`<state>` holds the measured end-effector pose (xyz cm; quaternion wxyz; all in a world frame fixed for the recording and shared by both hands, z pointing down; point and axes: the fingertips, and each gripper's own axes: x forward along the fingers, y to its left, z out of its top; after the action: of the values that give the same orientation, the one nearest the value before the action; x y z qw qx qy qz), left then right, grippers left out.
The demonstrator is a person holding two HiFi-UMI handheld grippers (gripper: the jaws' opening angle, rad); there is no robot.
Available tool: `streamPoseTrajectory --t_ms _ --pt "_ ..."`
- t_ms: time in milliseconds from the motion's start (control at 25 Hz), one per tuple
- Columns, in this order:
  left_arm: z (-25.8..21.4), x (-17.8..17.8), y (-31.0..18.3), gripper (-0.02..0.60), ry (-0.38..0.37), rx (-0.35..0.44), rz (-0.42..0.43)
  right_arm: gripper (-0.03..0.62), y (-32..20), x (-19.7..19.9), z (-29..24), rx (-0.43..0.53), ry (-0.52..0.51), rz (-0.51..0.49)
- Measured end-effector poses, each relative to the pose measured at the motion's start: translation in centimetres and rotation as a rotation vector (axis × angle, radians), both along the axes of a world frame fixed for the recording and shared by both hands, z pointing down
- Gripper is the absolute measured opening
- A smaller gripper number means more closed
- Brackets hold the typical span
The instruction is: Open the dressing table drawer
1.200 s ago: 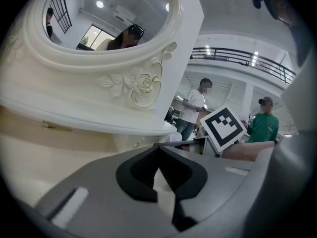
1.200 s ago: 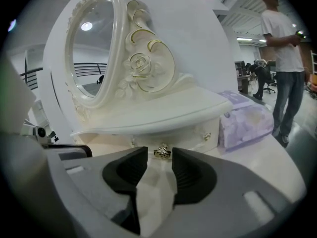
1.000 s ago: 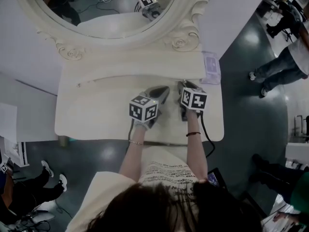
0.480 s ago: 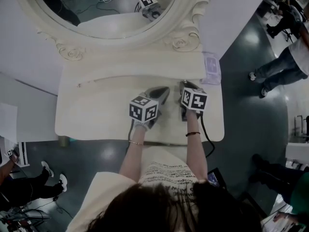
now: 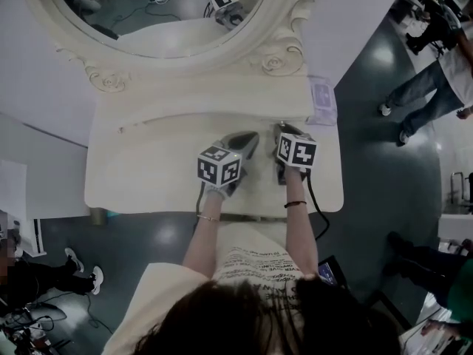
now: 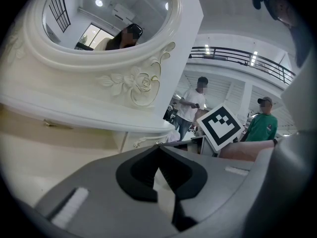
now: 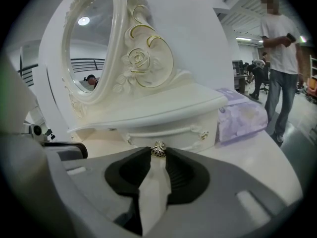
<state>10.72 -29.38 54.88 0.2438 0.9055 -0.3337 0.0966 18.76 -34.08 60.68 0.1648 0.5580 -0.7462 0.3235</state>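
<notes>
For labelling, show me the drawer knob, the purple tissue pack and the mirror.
drawer knob (image 7: 158, 150): right gripper view, metal face.
purple tissue pack (image 7: 242, 117): right gripper view, front.
mirror (image 5: 159, 17): head view, glass.

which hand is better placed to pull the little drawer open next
Right. The right gripper is clamped on the small metal knob of the drawer, so it likely only needs to pull back. The left gripper has its jaws together on nothing.

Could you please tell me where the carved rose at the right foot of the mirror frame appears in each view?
Head view: carved rose, upper centre-right, below the frame's right end.
Left gripper view: centre-left, under the frame.
Right gripper view: upper centre, right of the frame.
Shared landmark: the oval mirror.
</notes>
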Motion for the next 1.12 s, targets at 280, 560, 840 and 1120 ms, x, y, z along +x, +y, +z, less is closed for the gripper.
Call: streamPoseTrajectory --t_ms 280,560,840,1120 --pt "-0.2 0.3 0.9 -0.002 0.0 -0.001 0.007 0.101 1.0 0.1 -0.2 -0.005 0.0 0.0" --pt "-0.3 0.5 1.9 -0.002 0.003 0.002 0.014 0.101 2.1 0.0 -0.1 -0.012 -0.003 -0.001" --pt "-0.5 0.5 2.7 -0.002 0.004 0.004 0.016 0.101 3.0 0.0 -0.2 -0.02 -0.002 -0.005" --pt "-0.4 0.6 3.5 -0.002 0.004 0.006 0.014 0.101 3.9 0.0 0.1 -0.031 0.001 -0.011"
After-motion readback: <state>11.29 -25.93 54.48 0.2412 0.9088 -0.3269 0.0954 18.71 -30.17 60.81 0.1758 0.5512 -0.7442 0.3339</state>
